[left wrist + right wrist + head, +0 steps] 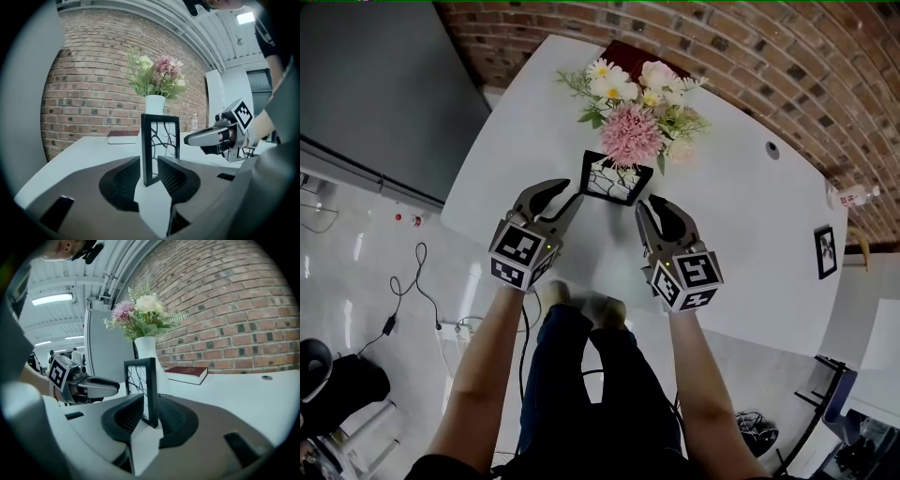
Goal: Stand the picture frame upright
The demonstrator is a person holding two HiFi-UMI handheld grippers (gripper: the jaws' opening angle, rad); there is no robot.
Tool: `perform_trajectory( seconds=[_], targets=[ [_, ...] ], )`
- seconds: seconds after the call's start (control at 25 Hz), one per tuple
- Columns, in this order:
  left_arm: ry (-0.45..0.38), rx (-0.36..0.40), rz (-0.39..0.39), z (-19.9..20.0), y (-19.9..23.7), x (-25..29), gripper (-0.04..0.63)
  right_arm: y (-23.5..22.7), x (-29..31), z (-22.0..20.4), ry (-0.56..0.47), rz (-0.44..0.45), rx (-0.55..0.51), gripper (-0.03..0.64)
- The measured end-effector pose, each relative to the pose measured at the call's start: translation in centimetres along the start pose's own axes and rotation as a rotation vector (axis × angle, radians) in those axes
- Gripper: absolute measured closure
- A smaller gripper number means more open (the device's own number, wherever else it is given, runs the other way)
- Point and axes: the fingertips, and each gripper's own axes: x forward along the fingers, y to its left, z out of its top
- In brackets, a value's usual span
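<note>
Forearms outstretched, left hand-held gripper [573, 193], right hand-held gripper [648, 203] — jaws clamped

**Matt plastic, smooth table, rough brick**

We see the picture frame [617, 178] with a smooth, matt black moulding around a pale sheet marked with thin dark lines. The left gripper [577, 199] and right gripper [643, 208] look like matt grey plastic, and their inner pads [126, 180] are dark and ribbed. The white table [750, 234] is smooth with a soft sheen. Near its far edge the white vase [154, 104] looks smooth and the book [187, 373] has a dull red cover. The brick wall [750, 56] is rough and the floor [356, 253] is glossy.
</note>
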Motion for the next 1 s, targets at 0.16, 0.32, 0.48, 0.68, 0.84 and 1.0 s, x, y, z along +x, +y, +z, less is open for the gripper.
perform_trajectory(
  seconds=[0.16,0.32,0.48,0.68,0.84,1.0],
  targets=[
    [-0.029,-0.044,0.035,0.3,0.0,-1.0,0.514,1.1,-0.8,0.0,0.01,0.036,-0.029,0.593],
    [-0.054,-0.067,0.06,1.0,-0.4,-2.1,0.564,2.4,-1.5,0.6,0.001,0.081,-0.041,0.612],
    [-0.063,-0.076,0.069,1.7,-1.1,-2.8,0.594,3.6,-2.5,1.6,-0.016,0.126,-0.046,0.612],
    [-0.088,-0.09,0.056,3.1,-2.5,-3.8,0.594,4.5,-3.9,2.9,-0.04,0.166,-0.038,0.614],
    [-0.14,-0.093,0.044,4.9,-3.7,-5.0,0.595,4.9,-5.2,3.6,-0.039,0.176,-0.046,0.614],
    [-0.154,-0.114,0.042,6.1,-4.7,-6.0,0.595,5.3,-6.4,4.2,-0.038,0.187,-0.051,0.614]
  ],
)
